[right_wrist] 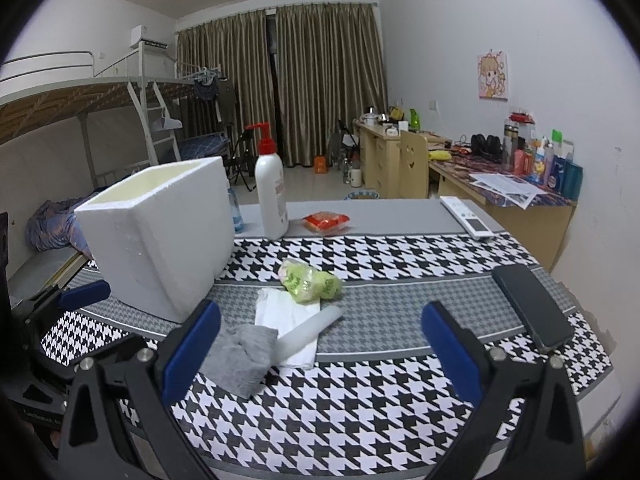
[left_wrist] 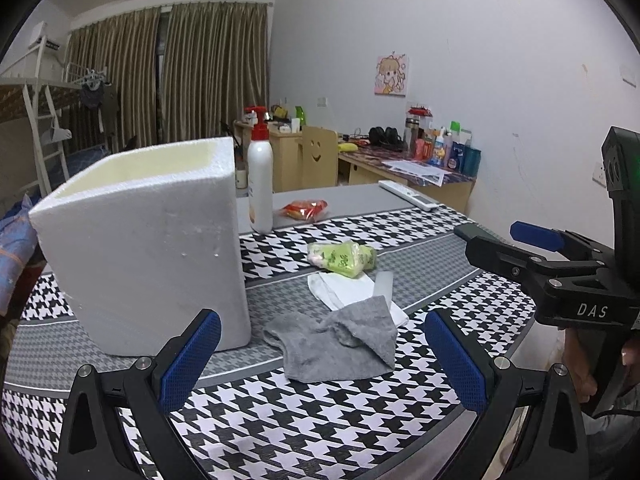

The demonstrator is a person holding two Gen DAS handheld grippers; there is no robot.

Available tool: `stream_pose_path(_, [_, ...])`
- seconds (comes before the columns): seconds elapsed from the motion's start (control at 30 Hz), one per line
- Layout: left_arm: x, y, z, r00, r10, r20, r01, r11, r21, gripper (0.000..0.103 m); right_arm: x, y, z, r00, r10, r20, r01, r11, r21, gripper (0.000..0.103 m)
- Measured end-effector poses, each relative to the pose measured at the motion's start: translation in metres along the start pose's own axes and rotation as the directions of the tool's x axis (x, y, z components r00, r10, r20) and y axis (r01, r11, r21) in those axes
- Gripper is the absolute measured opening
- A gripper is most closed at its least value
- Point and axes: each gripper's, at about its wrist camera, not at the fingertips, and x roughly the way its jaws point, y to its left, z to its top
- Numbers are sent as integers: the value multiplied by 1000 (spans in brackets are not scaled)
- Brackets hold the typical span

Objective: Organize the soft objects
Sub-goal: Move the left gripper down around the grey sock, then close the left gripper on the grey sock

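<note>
Drawn olive curtains [right_wrist: 304, 76] close the far wall, a metal bunk bed [right_wrist: 92, 100] left, cluttered wooden desks [right_wrist: 500, 184] along the white right wall.

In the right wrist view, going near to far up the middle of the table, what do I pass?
Grey sock → white cloth → green packet → red packet

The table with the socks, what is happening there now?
A person holds a hand-held gripper in each hand above the table; the left and right are open and empty. A grey sock, a white sock and a green packet lie beside the foam box, nothing picked up yet.
</note>
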Motion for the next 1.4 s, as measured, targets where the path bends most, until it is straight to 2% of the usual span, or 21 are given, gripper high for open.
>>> stream_pose_path(0.73, [45, -2, -12, 990, -35, -140, 32, 999, -22, 102, 42, -18, -9, 994, 15, -111, -13, 1000, 23, 102])
stream_pose_path(1.0, [69, 1, -17, 969, -41, -243, 29, 998, -53, 86, 55, -23, -12, 989, 34, -142, -30, 999, 35, 102])
stream_pose_path(1.2, [75, -3, -19, 965, -30, -261, 24, 999, -27, 76, 61, -23, -12, 986, 48, -157, -44, 999, 31, 102])
stream_pose_path(1.4, [83, -4, -21, 951, -34, -307, 29, 999, -23, 63, 64, -24, -13, 985, 57, -162, -53, 998, 34, 102])
